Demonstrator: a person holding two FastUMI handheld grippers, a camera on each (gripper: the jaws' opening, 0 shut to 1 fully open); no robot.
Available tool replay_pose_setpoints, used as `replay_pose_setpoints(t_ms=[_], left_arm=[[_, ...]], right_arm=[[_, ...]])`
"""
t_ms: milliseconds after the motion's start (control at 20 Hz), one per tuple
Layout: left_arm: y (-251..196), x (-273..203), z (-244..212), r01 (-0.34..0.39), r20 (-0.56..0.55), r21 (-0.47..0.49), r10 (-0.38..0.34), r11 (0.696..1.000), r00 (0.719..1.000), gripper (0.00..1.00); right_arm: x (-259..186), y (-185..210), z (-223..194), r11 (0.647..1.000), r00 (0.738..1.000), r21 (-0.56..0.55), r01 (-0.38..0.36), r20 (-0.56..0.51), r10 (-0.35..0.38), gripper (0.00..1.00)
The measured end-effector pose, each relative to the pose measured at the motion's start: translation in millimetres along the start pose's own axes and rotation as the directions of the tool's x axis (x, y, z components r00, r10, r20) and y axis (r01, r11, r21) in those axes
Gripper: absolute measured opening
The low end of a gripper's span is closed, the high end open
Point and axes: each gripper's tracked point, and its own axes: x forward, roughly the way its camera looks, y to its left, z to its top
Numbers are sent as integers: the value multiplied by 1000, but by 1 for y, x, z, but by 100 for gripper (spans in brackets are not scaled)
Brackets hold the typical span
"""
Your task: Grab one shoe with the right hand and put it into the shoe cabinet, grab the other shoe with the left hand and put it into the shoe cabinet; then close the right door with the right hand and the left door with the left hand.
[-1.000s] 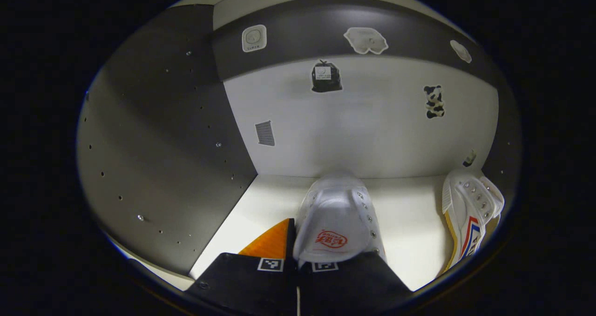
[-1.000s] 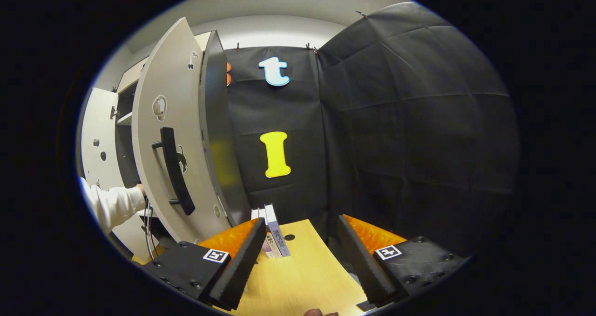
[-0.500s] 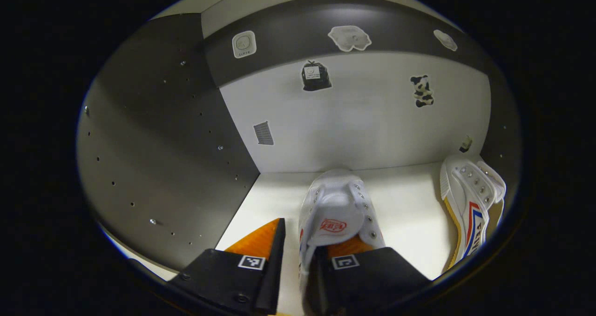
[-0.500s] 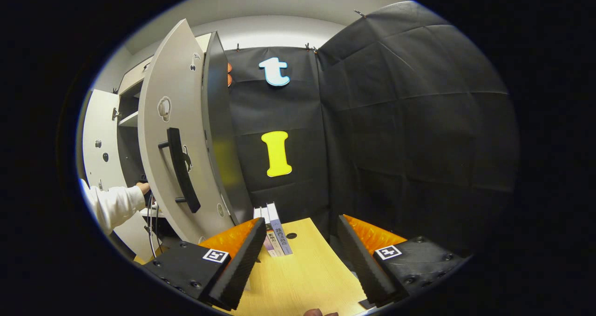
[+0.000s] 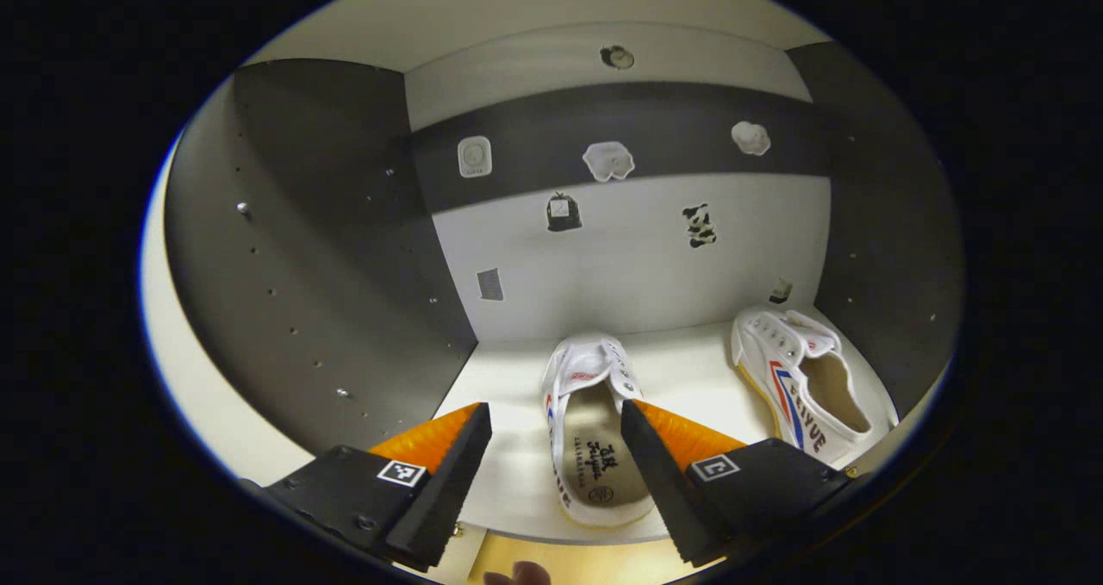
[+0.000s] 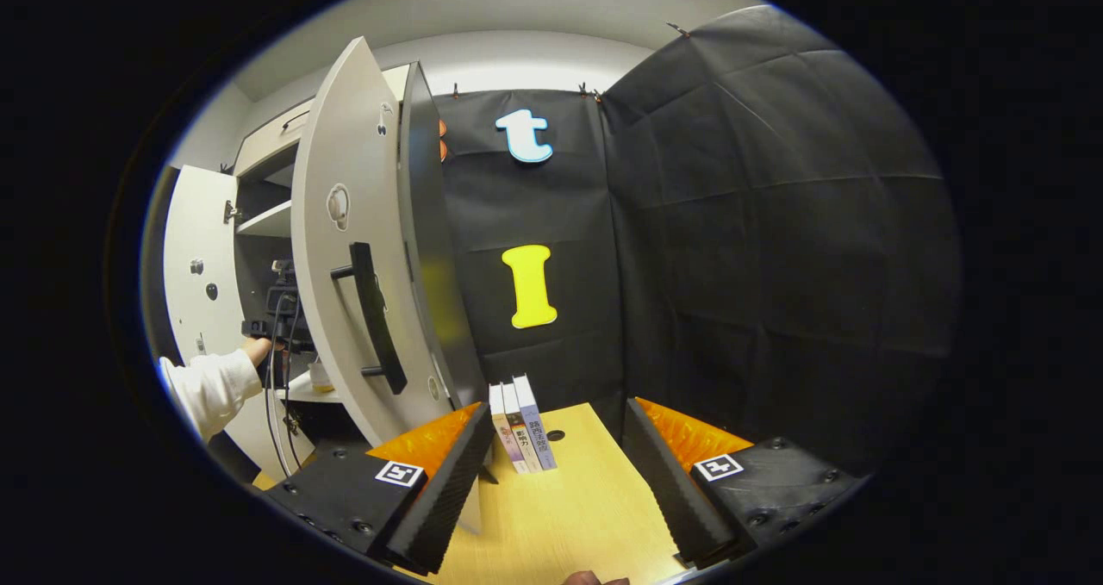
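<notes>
Inside the shoe cabinet (image 5: 310, 292), two white shoes sit on the pale shelf (image 5: 689, 378); the near shoe (image 5: 593, 434) lies between the wide-spread fingers of the left gripper (image 5: 556, 460), untouched; the other shoe (image 5: 801, 387) rests by the right wall; the right gripper (image 6: 558, 482) hangs wide and empty over a wooden desk (image 6: 569, 516), beside the open right door (image 6: 345, 249) and some books (image 6: 523, 434).

Two white canvas shoes lie on the pale shelf (image 5: 689, 378) of the shoe cabinet (image 5: 327, 249), heels outward. One shoe (image 5: 590, 430) sits mid-shelf, the other shoe (image 5: 801, 382), with red and blue stripes, near the right wall. The right door (image 6: 345, 249) stands open.
</notes>
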Motion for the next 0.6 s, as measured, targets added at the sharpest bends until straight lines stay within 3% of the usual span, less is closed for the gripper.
replay_pose_setpoints(t_ms=[250, 300, 600], left_arm=[[2, -77, 18, 33, 140, 20, -35, 999, 990, 97], [2, -94, 20, 46, 164, 8, -47, 999, 985, 100], [7, -192, 12, 97, 269, -70, -75, 993, 960, 96]], right_arm=[[5, 22, 12, 999, 999, -19, -44, 15, 44, 98], [7, 27, 15, 998, 998, -21, -51, 20, 52, 98], [19, 49, 34, 996, 996, -44, -75, 40, 76, 100]])
